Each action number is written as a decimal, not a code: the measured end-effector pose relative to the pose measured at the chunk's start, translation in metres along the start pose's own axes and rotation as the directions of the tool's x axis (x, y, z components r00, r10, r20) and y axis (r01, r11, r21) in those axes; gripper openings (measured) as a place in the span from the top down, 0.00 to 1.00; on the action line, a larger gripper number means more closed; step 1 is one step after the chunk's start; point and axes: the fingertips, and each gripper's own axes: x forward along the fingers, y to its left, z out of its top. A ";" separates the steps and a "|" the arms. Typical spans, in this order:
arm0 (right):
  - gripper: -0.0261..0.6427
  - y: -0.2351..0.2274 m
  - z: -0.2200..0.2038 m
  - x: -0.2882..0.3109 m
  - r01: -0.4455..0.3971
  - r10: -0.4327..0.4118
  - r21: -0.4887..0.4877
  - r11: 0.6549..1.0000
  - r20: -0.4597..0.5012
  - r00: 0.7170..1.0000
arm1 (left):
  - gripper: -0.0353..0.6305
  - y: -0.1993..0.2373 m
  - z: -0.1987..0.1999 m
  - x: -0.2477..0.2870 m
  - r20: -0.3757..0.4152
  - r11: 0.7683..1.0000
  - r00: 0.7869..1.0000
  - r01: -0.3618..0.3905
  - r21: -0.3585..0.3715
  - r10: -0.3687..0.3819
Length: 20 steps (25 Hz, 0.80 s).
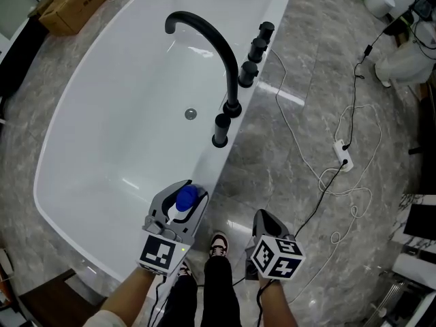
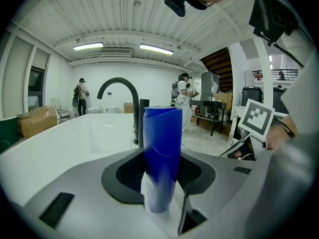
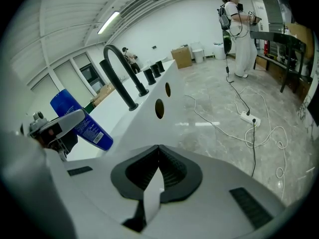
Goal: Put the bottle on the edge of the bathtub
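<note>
Right gripper [image 3: 158, 149] jaws together, blue bottle [image 3: 82, 121] at left, black faucet [image 3: 118, 85] on white bathtub [image 3: 144, 119]

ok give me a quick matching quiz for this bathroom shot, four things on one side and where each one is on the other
Things:
1. bottle
2. faucet
3. power strip
4. cardboard box

Places:
a. on the floor right of the bathtub, on a white cable
b. between the jaws of the left gripper
c. mounted on the bathtub rim, black and arched
d. by the bathtub's far corner, top left of the head view

Pairs: 1-b, 2-c, 3-a, 4-d
</note>
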 end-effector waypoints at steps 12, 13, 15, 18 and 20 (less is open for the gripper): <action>0.92 -0.003 -0.003 0.001 0.006 -0.006 0.017 1.000 0.002 1.000 | 0.69 -0.005 -0.001 0.002 0.015 0.998 1.000 -0.003 0.058 0.003; 0.92 -0.003 -0.003 0.001 0.005 -0.005 0.017 1.000 0.001 1.000 | 0.69 -0.005 -0.001 0.002 0.015 0.998 1.000 -0.006 0.062 0.005; 0.92 -0.002 -0.004 0.000 0.005 -0.005 0.017 1.000 0.001 1.000 | 0.69 -0.005 -0.001 0.002 0.012 0.998 1.000 -0.011 0.069 0.010; 0.92 -0.001 -0.004 0.000 0.006 -0.006 0.021 1.000 0.002 1.000 | 0.69 -0.006 0.000 0.003 0.009 0.997 1.000 -0.020 0.068 0.020; 0.92 -0.001 -0.006 -0.001 0.006 -0.006 0.022 1.000 0.001 1.000 | 0.69 -0.005 0.000 0.003 0.006 0.998 1.000 -0.022 0.066 0.022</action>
